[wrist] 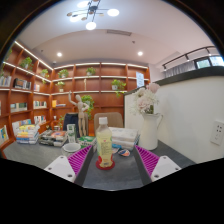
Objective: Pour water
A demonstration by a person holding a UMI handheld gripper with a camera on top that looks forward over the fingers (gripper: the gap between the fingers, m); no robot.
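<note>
The gripper point(105, 163) points forward and sits level, its two fingers reaching out from the near side. The left finger point(62, 167) and the right finger point(150, 163) stand spread well apart, the jaws wide. Each finger is pale on its outer body and carries a magenta pad on its inner face, the pads point(146, 160) turned toward one another across the gap. Both fingers angle slightly inward toward their tips. No hand or sleeve of the person holding the gripper shows.
</note>
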